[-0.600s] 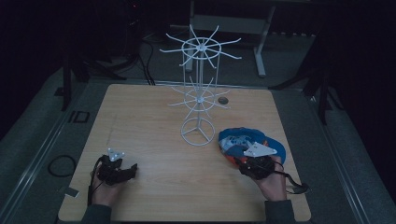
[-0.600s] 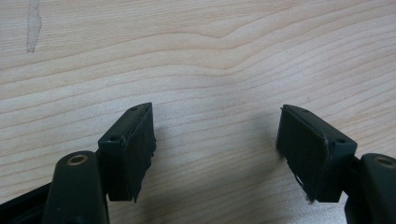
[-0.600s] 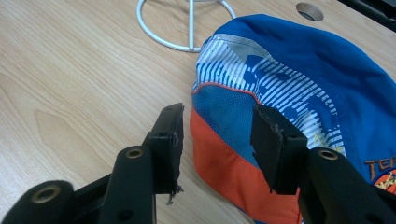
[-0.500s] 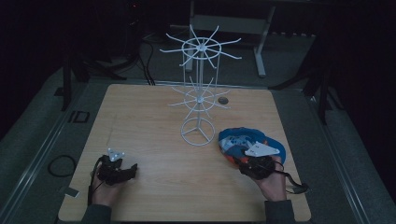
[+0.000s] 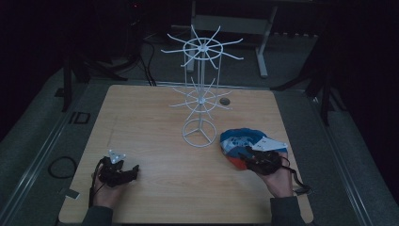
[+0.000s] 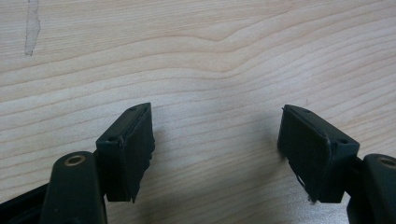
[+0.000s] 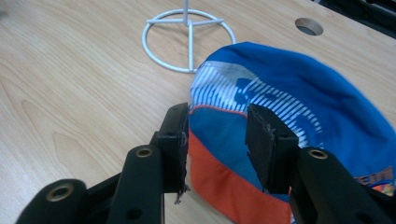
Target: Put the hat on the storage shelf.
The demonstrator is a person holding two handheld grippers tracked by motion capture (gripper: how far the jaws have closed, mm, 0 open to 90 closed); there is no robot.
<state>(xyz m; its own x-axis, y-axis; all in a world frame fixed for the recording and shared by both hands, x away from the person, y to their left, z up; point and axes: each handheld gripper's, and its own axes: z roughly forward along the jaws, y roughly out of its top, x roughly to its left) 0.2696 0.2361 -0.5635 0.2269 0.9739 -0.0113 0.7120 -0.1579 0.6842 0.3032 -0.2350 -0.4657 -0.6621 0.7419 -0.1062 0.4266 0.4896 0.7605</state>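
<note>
There is one white wire rack point(image 5: 201, 96) with two rings of arms, one blue and orange cap point(image 5: 241, 143), one round hole point(image 5: 225, 101) in the tabletop point(image 5: 141, 127), and two hand-held grippers, the left hand-held gripper point(image 5: 126, 173) and the right hand-held gripper point(image 5: 248, 159).

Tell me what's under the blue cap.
The blue cap lies crown-up on the wooden table, beside the white rack's ring base. Its orange band meets the wood. Anything inside the cap is covered, so I cannot tell.

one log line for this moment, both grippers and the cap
left gripper: open, over bare table | right gripper: jaws part-closed around cap edge | cap: on table beside white rack
</note>
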